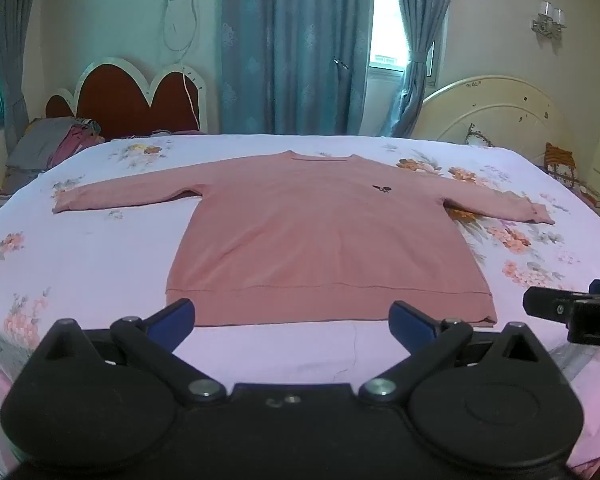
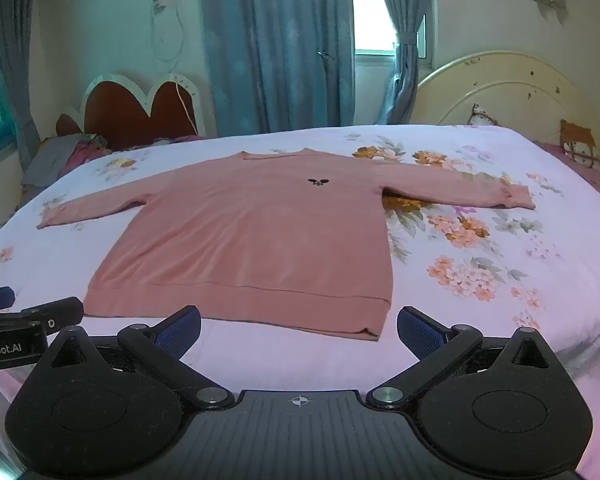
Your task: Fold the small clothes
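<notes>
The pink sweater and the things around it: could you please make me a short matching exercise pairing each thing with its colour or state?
Things:
1. pink sweater
2. bedsheet
3. curtains
4. left claw

Descriptions:
A. blue, hanging by the window
B. open, holding nothing
C. spread flat, sleeves out
D. white with a flower print

Pairs: 1-C, 2-D, 3-A, 4-B

Curtains (image 1: 296,48): blue, hanging behind bed (image 1: 100,264)
Window (image 1: 386,20): glowing, right of curtains
Headboard (image 2: 512,92): cream, standing right of window
</notes>
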